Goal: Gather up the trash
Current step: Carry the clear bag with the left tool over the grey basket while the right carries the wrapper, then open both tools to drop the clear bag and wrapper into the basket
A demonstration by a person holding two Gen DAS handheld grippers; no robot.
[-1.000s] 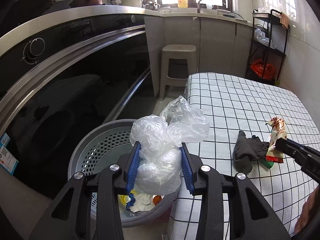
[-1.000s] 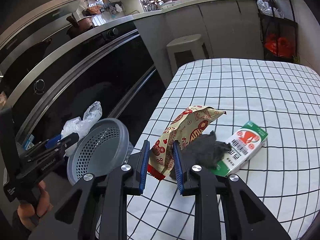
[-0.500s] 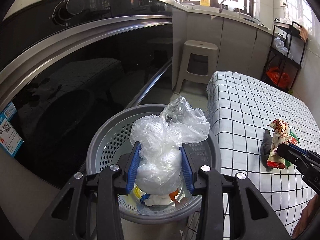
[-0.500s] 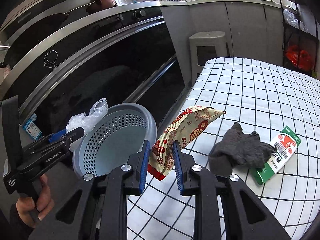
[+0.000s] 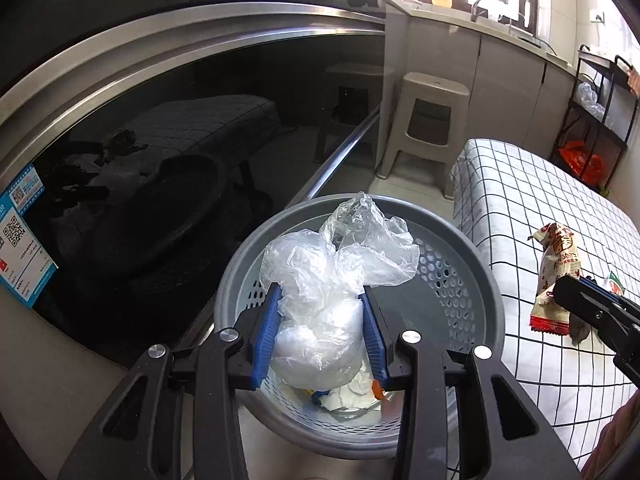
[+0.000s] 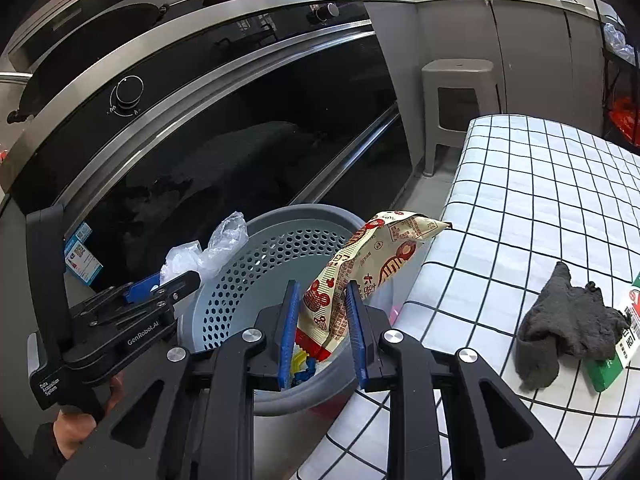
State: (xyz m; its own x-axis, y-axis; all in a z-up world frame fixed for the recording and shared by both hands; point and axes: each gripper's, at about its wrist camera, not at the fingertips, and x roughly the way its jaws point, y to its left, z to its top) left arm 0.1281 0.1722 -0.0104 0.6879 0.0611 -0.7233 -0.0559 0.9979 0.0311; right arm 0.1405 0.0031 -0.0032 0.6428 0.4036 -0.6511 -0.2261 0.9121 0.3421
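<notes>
1. The left gripper [image 5: 322, 330] pinches a crumpled clear plastic bag [image 5: 336, 280] between its blue pads.
2. The bag hangs right over the open top of the grey bin [image 5: 460, 280], a round bin with holes in its wall.
3. At the bottom of the bin lie some white scraps and small bits of yellow, blue and orange trash [image 5: 344, 394].
4. The right gripper [image 6: 323, 322] pinches a snack wrapper [image 6: 360, 276], cream with red pictures, near its lower end.
5. The wrapper's lower end is over the bin, just inside the rim next to the table. Its top end leans out toward the table's near left corner.
6. The table [image 6: 540, 208] has a white cloth with a black grid. The bin stands on the floor right beside the table's left edge.
7. A dark grey rag [image 6: 568, 324] lies on the table near its right side, crumpled up.
8. A green and white carton [image 6: 624, 344] lies under the rag's right end, touching it.
9. A beige plastic stool [image 6: 456, 96] stands on the floor past the far left corner of the table.
10. A black oven front [image 6: 240, 152] with a round knob is behind the bin.
11. A person's hand [image 6: 80, 420] holds the left gripper's handle.
</notes>
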